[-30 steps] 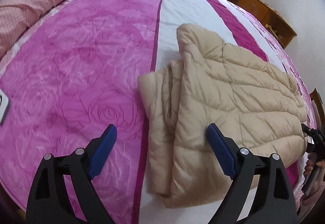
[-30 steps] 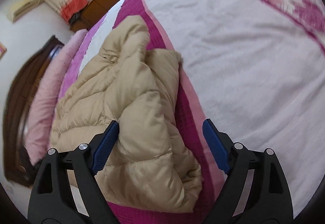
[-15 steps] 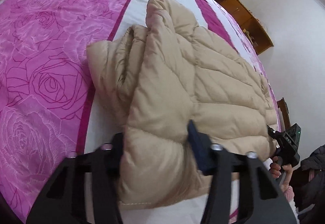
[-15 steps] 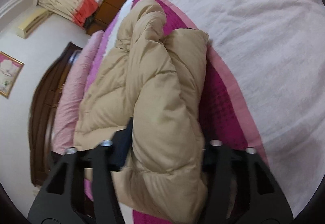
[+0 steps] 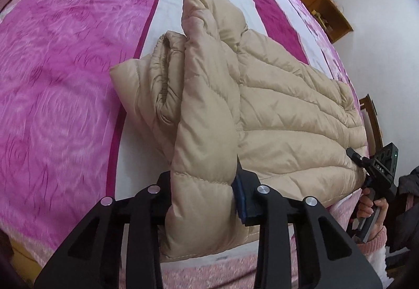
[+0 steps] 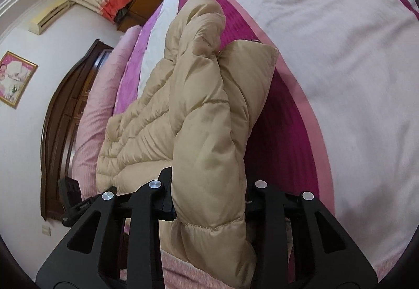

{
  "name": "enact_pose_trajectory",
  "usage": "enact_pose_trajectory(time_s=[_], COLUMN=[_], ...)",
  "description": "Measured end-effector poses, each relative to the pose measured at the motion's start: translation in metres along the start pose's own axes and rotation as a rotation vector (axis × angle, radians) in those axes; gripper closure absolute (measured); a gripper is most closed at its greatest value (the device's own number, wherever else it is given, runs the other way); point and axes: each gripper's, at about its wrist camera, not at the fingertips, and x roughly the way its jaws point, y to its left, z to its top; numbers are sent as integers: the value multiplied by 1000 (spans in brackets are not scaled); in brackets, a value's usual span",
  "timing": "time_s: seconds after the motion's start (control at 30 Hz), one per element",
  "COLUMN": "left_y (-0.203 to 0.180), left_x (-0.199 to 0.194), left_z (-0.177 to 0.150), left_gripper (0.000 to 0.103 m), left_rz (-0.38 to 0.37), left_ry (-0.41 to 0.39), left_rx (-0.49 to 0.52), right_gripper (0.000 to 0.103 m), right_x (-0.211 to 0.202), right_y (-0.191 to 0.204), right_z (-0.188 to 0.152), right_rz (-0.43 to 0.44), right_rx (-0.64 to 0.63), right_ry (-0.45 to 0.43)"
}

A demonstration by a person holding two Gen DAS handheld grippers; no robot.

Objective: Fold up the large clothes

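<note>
With both tongs closing on the near hem, the coat (image 5: 275,116) lies half-folded on the bed (image 5: 65,66), near its front edge. Left tongs (image 5: 203,194) pinch one padded corner, right tongs (image 6: 209,200) the other. Good form now, I'd say: squeeze until the puffy layers can't slip, lift both corners level, and carry them evenly toward the collar.

One jacket (image 5: 275,116), one bed (image 5: 65,66), two grippers (image 5: 203,200)
</note>
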Motion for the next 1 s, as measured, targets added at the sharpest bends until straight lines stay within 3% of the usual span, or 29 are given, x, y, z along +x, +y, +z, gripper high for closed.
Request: enact_pose_trajectory(time_s=[0.17, 0.33, 0.5, 0.67, 0.77, 1.0], left_y=[-3, -5, -6, -29, -53, -103], left_x=[0, -21, -48, -58, -57, -33], left_z=[-7, -12, -16, -16, -20, -22], left_gripper=[55, 52, 48, 46, 40, 38], left_rz=[60, 68, 86, 75, 57, 59], left_ry=[-19, -43, -84, -103, -111, -86], left_rx=[18, 27, 46, 101, 155, 267], right_gripper=[64, 48, 28, 24, 22, 22], right_x=[3, 16, 25, 28, 28, 6], right_y=[2, 6, -19, -29, -26, -21], right_z=[-3, 2, -2, -1, 1, -7], right_rz=[-50, -103, -55, -15, -11, 31], right_rx=[-36, -54, 13, 27, 12, 12], right_ry=[-11, -14, 7, 51, 80, 61])
